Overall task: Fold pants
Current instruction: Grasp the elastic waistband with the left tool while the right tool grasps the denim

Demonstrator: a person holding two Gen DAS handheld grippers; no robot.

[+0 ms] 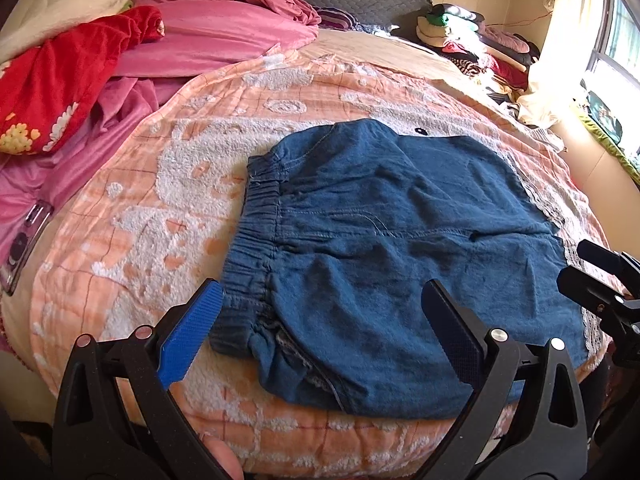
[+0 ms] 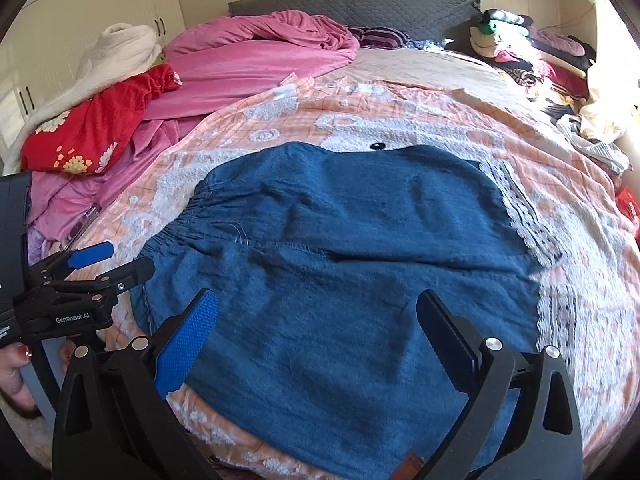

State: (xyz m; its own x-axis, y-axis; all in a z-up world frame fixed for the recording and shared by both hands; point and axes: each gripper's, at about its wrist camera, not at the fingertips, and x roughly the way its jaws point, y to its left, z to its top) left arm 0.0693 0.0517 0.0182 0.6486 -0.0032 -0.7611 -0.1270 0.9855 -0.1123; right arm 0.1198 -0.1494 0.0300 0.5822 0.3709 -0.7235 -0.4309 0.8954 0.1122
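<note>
Folded pants point(image 1: 404, 248), waistband leftward

L gripper point(image 1: 320, 336) & R gripper point(image 2: 316, 340) both spread wide.

We are seeing open blanket point(image 1: 168, 184) lying left of the pants point(image 1: 400, 248), a phone point(image 1: 24, 248) sitting at its left edge; heaped pink bedding point(image 1: 224, 40) and piled clothes point(image 1: 472, 40) are crowding the far corners.
</note>
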